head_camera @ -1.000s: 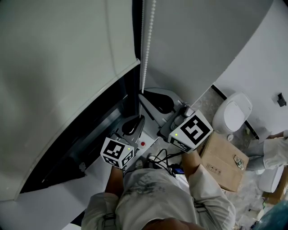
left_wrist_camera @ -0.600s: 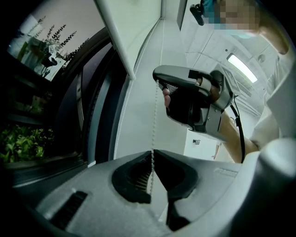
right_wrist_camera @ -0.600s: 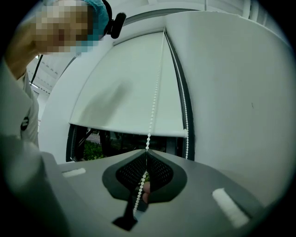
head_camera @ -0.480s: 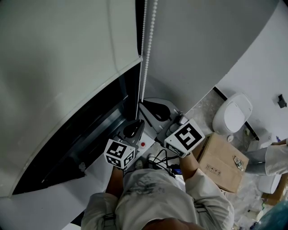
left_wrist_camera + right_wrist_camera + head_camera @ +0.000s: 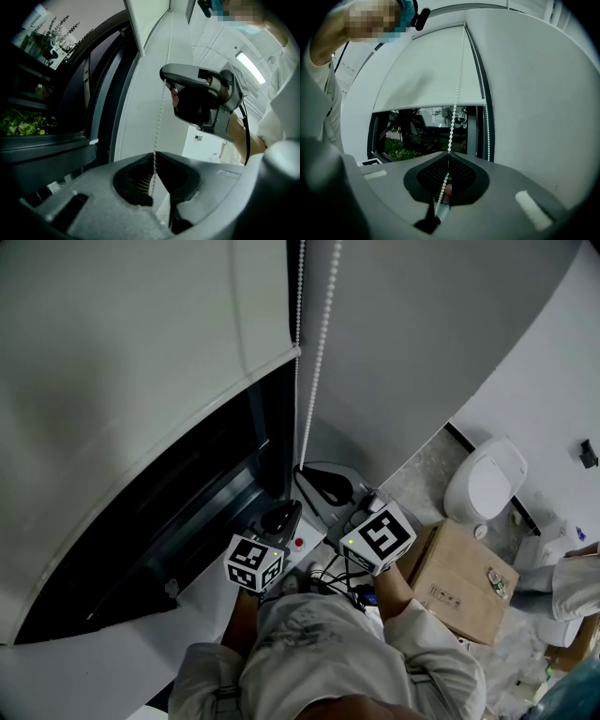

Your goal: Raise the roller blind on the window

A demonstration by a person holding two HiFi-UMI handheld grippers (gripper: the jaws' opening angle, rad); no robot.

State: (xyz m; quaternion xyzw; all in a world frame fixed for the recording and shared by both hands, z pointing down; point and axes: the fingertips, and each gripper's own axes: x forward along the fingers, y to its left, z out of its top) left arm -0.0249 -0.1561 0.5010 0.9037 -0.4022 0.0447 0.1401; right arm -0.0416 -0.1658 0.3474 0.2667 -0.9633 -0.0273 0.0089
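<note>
The white roller blind (image 5: 141,343) (image 5: 431,70) hangs over the dark window (image 5: 187,512), with its bottom bar partway up the pane. Its white bead chain (image 5: 319,352) (image 5: 457,93) runs down the right side of the frame in two strands. My right gripper (image 5: 309,472) (image 5: 449,153) is shut on one strand, and the beads pass down between its jaws. My left gripper (image 5: 289,507) (image 5: 154,153) is shut on the same strand just below. In the left gripper view the bead chain (image 5: 161,117) rises from my jaws to the right gripper (image 5: 201,101).
The second chain strand (image 5: 487,122) hangs free by the window frame. On the floor to the right are a white toilet (image 5: 487,479) and a cardboard box (image 5: 464,577). Another person's sleeve (image 5: 577,568) shows at the right edge. Plants (image 5: 398,147) grow outside.
Both grippers have come down together with the chain held in them. The blind's bottom edge has risen, and more dark window shows.
</note>
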